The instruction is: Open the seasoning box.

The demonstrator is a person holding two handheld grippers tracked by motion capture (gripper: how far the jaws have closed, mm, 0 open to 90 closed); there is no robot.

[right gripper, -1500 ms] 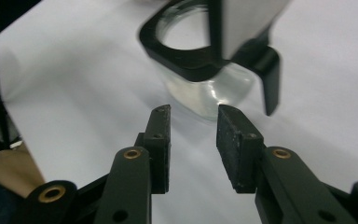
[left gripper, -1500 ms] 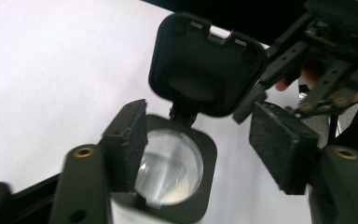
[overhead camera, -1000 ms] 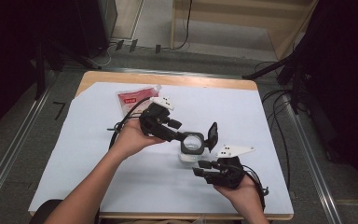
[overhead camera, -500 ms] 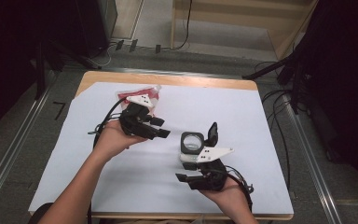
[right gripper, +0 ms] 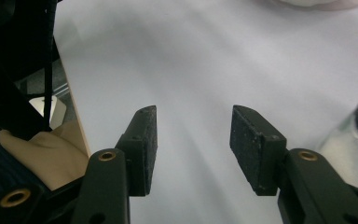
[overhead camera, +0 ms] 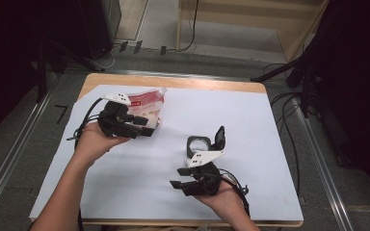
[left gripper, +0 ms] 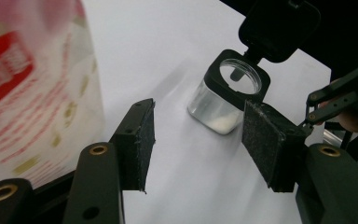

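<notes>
Gaping empty beside the pouch (overhead camera: 147, 103), left gripper (overhead camera: 142, 129), right gripper (overhead camera: 180, 184) just opening, nothing between its jaws

text: none legible | pouch (overhead camera: 147, 103): red label with pale print, too blurred to read

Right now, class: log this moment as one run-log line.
left gripper: open, empty, beside red-and-white pouch | right gripper: open, empty | clear jar: upright, lid flipped open
</notes>
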